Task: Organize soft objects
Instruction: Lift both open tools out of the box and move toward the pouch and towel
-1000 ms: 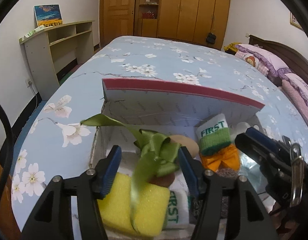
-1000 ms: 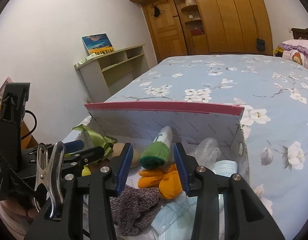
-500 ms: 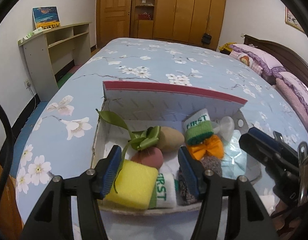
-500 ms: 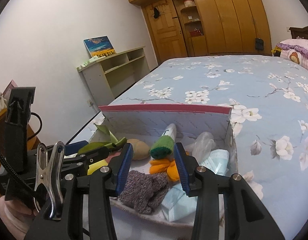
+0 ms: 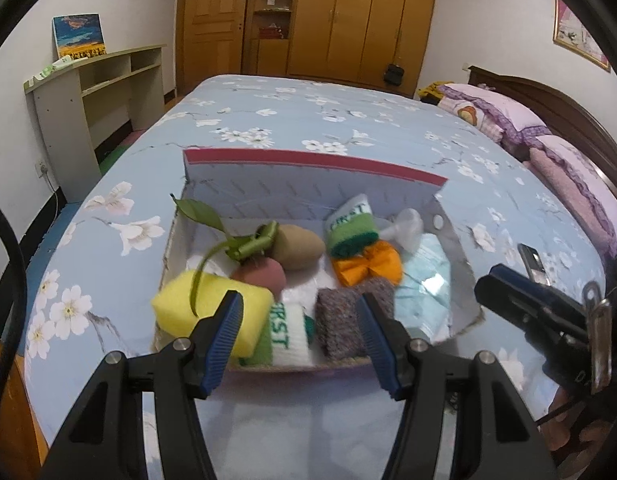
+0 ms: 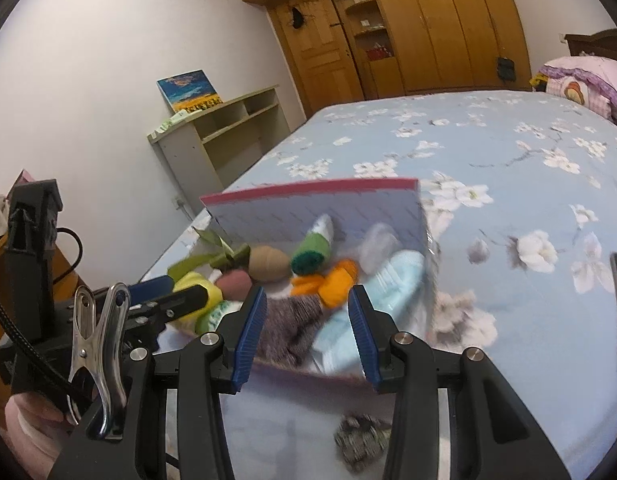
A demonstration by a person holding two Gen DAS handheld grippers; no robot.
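Note:
A white cardboard box with a red rim (image 5: 308,160) lies on the bed, holding soft things: a yellow sponge (image 5: 200,308), a green ribbon (image 5: 248,246), a tan plush (image 5: 300,246), a green-and-white sock (image 5: 350,228), an orange bow (image 5: 368,266), a grey knit sock (image 5: 342,320) and a pale blue pack (image 5: 424,280). My left gripper (image 5: 299,308) hangs open, short of the box's near edge, with nothing between its fingers. My right gripper (image 6: 307,300) is also open and empty in front of the box (image 6: 308,194); it also shows at the right of the left wrist view.
The blue flowered bedspread (image 5: 308,112) stretches beyond the box. A phone (image 5: 530,260) lies to the right of the box. A small grey speckled item (image 6: 360,440) sits on the bed below my right gripper. A shelf unit (image 5: 88,92) stands left, pillows (image 5: 508,120) far right.
Both grippers have drawn back from the box, which now looks smaller and farther off. The left fingers no longer straddle the ribbon and sponge. Neither jaw opening has altered.

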